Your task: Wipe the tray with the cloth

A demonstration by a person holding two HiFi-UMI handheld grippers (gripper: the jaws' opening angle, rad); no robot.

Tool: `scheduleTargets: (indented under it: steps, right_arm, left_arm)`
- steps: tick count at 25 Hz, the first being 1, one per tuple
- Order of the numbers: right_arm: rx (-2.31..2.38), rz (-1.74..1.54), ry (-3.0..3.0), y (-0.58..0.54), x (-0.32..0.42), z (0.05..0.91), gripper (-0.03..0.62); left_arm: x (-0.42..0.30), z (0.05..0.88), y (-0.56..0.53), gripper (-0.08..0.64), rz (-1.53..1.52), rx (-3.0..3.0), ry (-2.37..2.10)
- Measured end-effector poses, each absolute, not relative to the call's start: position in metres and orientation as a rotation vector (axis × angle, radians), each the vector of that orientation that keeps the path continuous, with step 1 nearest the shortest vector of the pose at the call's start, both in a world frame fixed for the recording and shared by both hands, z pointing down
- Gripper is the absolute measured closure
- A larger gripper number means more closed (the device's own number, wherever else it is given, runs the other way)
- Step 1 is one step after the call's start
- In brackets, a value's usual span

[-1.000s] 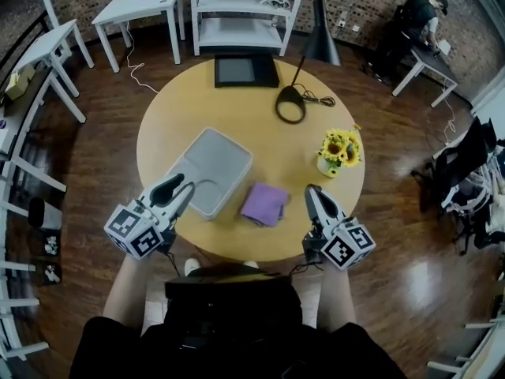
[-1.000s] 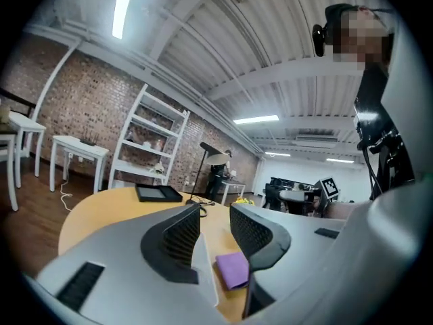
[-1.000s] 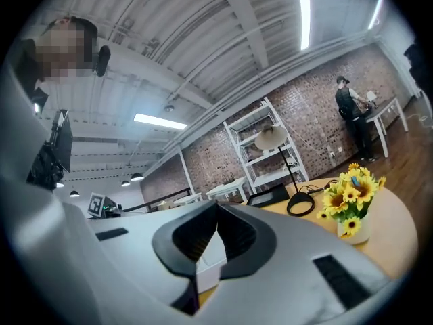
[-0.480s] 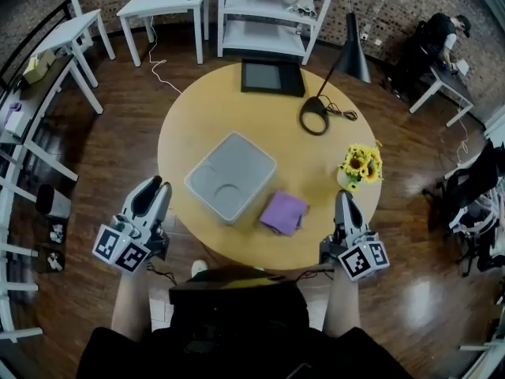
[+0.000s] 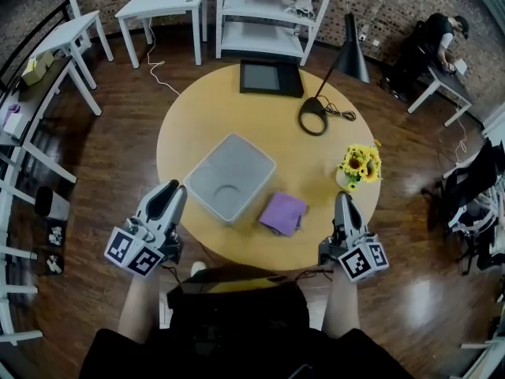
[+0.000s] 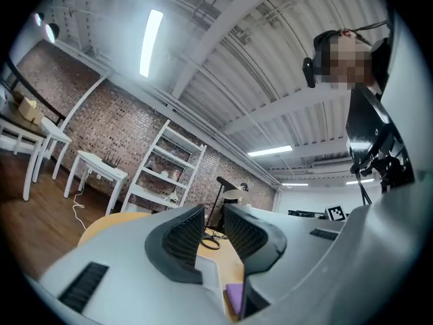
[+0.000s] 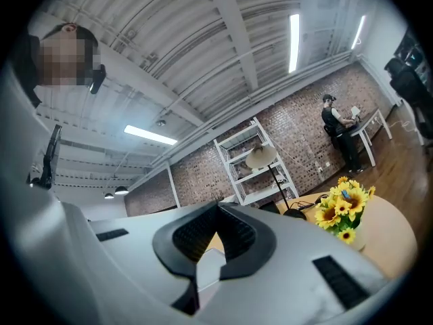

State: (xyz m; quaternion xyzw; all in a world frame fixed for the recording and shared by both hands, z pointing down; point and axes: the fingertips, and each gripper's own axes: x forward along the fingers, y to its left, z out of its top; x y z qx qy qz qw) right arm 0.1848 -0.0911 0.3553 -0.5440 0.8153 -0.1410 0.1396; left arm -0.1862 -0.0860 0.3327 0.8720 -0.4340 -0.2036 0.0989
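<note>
A grey tray point(image 5: 229, 176) lies left of centre on the round wooden table point(image 5: 197, 109). The folded purple cloth point(image 5: 284, 212) sits just right of it, near the front edge. My left gripper point(image 5: 177, 189) hovers at the table's front-left edge, a short way from the tray's near-left side. Its jaws have just been closing to a narrow gap with nothing between them. In the left gripper view point(image 6: 208, 230) a tray corner point(image 6: 205, 276) and a bit of cloth point(image 6: 235, 296) show below the jaws. My right gripper point(image 5: 342, 200) is shut and empty, right of the cloth.
Sunflowers in a vase point(image 5: 360, 166) stand at the table's right edge. A black lamp point(image 5: 316, 121) and a dark tablet point(image 5: 271, 77) sit at the back. White shelves point(image 5: 272, 14) and side tables point(image 5: 162, 6) stand beyond. A person point(image 5: 438, 34) is at a far desk.
My left gripper drew back left off the table's edge, then swung in again towards the tray's near-left side, its jaws narrower. The right gripper has hardly moved.
</note>
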Motion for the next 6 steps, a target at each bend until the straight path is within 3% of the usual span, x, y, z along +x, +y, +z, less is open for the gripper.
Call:
scheduleTargets:
  steps: [6]
  right_arm:
    - [-1.584, -0.443, 2.325, -0.0848, 0.1876, 0.3628, 0.591]
  left_arm:
    - [-0.1746, 0.3298, -0.0838, 0.486, -0.656, 2.559, -1.252]
